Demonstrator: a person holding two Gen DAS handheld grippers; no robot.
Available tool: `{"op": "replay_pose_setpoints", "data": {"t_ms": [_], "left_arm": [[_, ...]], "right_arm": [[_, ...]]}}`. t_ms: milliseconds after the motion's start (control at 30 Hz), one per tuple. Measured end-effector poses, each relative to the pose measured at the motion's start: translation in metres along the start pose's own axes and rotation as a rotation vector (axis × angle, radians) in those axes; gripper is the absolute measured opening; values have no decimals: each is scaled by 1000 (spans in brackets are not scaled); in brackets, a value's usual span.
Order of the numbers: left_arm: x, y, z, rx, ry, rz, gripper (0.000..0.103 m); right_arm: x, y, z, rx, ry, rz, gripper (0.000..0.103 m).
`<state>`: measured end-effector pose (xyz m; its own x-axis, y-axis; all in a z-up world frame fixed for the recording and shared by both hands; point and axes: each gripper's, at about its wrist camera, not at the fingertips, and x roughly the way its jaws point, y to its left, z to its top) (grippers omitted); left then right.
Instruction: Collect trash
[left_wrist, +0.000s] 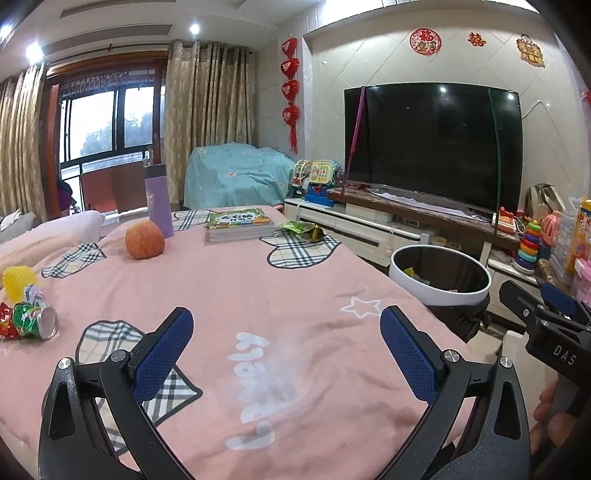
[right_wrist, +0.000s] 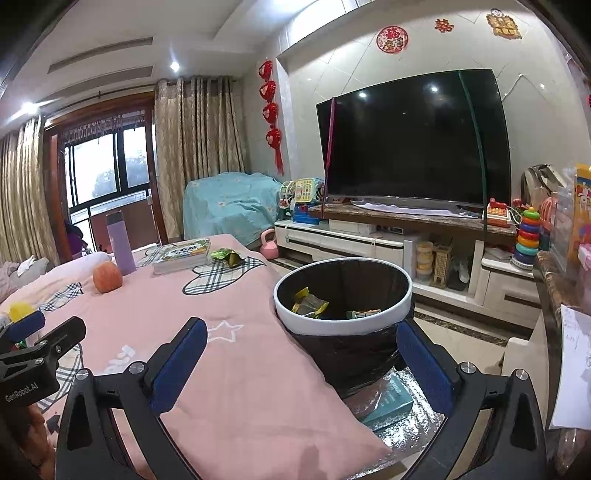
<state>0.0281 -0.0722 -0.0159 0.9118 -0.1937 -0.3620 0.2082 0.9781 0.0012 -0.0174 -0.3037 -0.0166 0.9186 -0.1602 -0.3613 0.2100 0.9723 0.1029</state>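
Note:
A white-rimmed trash bin (left_wrist: 439, 291) (right_wrist: 343, 325) with a black liner stands off the right edge of the pink-covered table (left_wrist: 240, 288) and holds several wrappers (right_wrist: 310, 304). A crushed green can (left_wrist: 37, 319) lies at the table's left edge with a red wrapper (left_wrist: 5, 323) and a yellow foam net (left_wrist: 16, 282). A green wrapper (left_wrist: 304, 230) (right_wrist: 227, 256) lies at the far right of the table. My left gripper (left_wrist: 286, 350) is open and empty over the table's near middle. My right gripper (right_wrist: 301, 363) is open and empty, low in front of the bin.
An apple (left_wrist: 144, 240), a purple bottle (left_wrist: 159, 201) and a stack of books (left_wrist: 240, 225) sit at the table's far side. A TV (left_wrist: 432, 144) on a white cabinet (right_wrist: 369, 240) stands behind the bin. Toys crowd the right. A book (right_wrist: 388, 400) lies under the bin.

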Motion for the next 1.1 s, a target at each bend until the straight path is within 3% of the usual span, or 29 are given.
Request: {"op": "replay_pose_setpoints", "data": {"t_ms": [1100], "left_arm": [[-2,-2,-1,11,2,-9,103]], "right_arm": [[-5,-2,0,21,-11,20,103]]}}
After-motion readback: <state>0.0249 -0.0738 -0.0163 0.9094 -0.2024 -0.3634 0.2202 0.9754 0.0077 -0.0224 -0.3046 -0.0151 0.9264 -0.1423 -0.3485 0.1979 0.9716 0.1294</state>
